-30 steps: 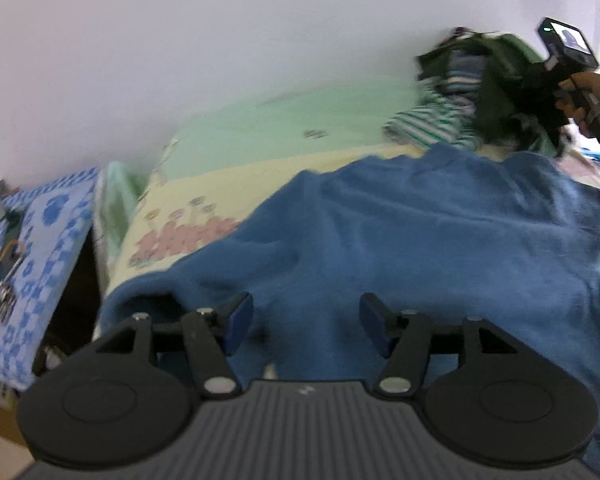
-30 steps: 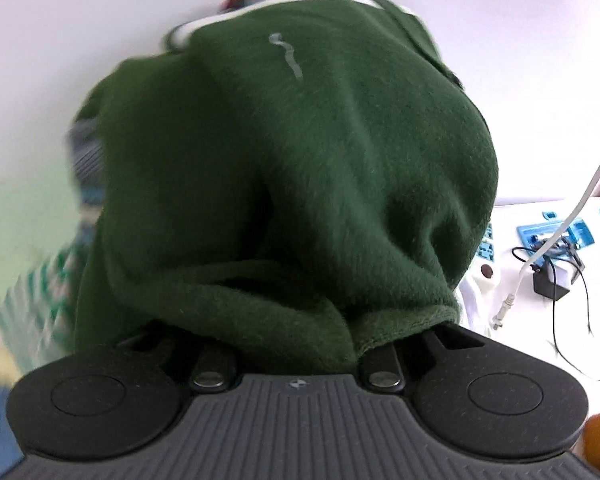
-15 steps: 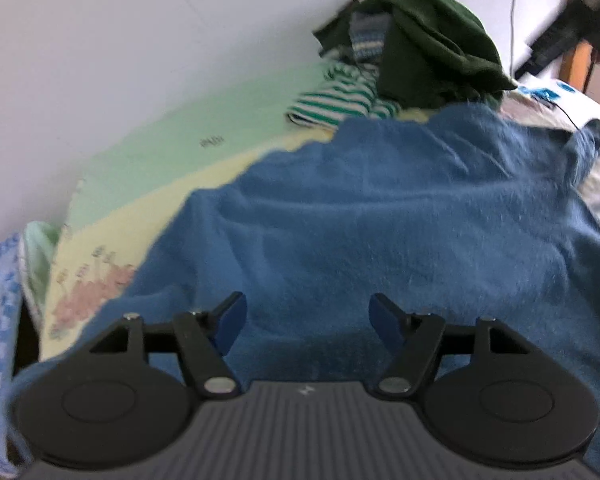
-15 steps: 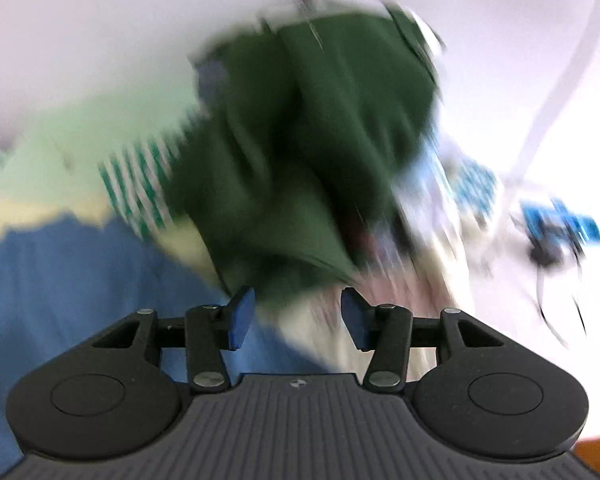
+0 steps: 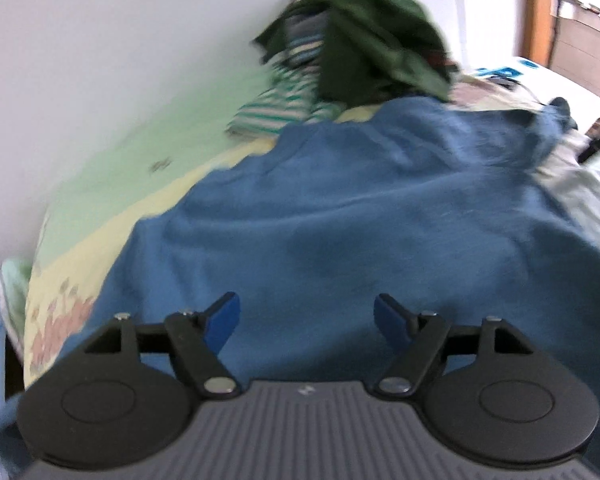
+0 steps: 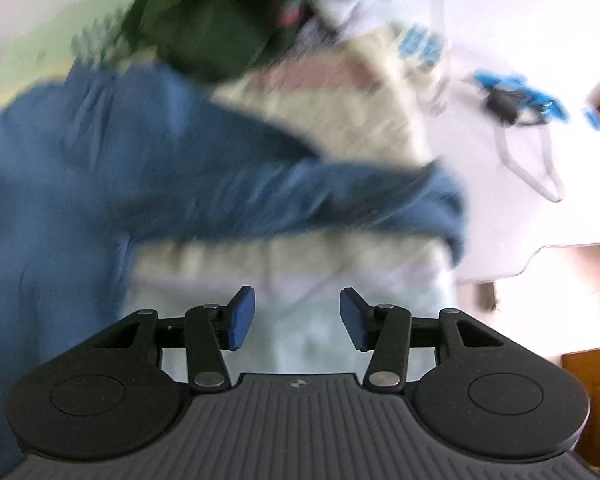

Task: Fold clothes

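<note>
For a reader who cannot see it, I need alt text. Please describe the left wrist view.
The open left gripper hovers empty over a blue garment spread across a bed. Behind it, a dark green garment tops a pile with striped clothes against a white wall.

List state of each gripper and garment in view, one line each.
left gripper: open, empty, over the blue garment
right gripper: open, empty
blue garment: spread on the bed, unfolded, sleeve stretched out sideways
green garment: crumpled, atop the pile by the wall
striped garment: bunched, partly under the green garment
</note>
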A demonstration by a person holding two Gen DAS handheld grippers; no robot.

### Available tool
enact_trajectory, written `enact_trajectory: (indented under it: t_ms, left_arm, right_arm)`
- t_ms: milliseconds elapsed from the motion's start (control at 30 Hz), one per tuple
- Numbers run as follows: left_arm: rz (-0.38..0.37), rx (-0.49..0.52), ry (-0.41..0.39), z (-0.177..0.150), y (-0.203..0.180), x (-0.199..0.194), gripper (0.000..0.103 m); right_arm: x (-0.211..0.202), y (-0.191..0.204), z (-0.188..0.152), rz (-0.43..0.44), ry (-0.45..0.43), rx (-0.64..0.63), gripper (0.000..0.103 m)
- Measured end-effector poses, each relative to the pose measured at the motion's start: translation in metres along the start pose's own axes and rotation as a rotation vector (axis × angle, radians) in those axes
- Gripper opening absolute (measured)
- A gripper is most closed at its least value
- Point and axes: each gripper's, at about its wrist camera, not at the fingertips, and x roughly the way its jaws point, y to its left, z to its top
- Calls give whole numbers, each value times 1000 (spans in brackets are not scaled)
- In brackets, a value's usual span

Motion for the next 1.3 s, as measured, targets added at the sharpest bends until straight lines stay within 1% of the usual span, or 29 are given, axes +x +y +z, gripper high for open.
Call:
enact_trajectory:
  t_ms: [33,167,267,300,333,400,433,467,500,533,600,633,700,800,867,933,1000,1100,1200,1233,1300]
  left_arm:
    - [-7,19,-8,5,-10,-1,77]
    - [-56,94,-37,30,-60,7,77]
    - [-94,160,-58,50,-103,17,83]
    - [-107,184,-66,57,-118,21,85]
    - [-120,207,-71,63,-133,25,85]
    - [-140,236,-72,74,-156,34,85]
    - [-150,243,-70,79,-165,38,85]
    - [-163,242,-63,84,-173,43,85]
    - [-175,234,-53,88,-177,48,85]
    - [-187,226,-42,92,-181,53,83]
    - [-205,198,-12,96,-186,62,78]
    - [-214,180,-1,98,-186,65,77]
    - [-240,135,18,100,-184,69,76]
    - [-275,112,37,98,-185,72,76]
    - [-288,113,44,95,-187,71,76]
    - [-300,117,54,90,-189,70,76]
    - [-312,123,67,86,-190,70,76]
    - [-317,144,83,81,-193,70,77]
    - [-326,159,94,79,-194,71,80]
    - [-327,163,95,79,-194,71,81]
    - [-331,169,95,79,-195,71,81]
  right_arm:
    - [-4,-9,-1,-6,-36,52,51]
    - [-4,-48,4,33,-115,242,51]
    - [-5,-78,9,62,-173,384,53]
    - [1,-86,15,74,-172,410,53]
    - [8,-91,20,59,-169,434,53]
    - [22,-100,28,88,-139,467,52]
    - [29,-104,33,103,-124,484,47]
    - [34,-107,34,127,-119,502,39]
    - [35,-107,35,133,-119,499,27]
    - [35,-108,36,137,-119,494,17]
    - [31,-106,39,143,-129,472,12]
    - [26,-107,39,154,-152,464,8]
    - [16,-108,40,175,-200,450,7]
    - [-16,-114,31,251,-330,469,7]
    - [-40,-112,15,279,-433,449,6]
    - [-53,-107,-10,269,-469,447,6]
    - [-52,-105,-38,243,-435,472,6]
    - [-34,-109,-70,219,-361,514,6]
    - [-16,-122,-91,248,-282,616,6]
    - [-11,-126,-97,259,-254,645,8]
    - [-11,-128,-103,255,-226,643,10]
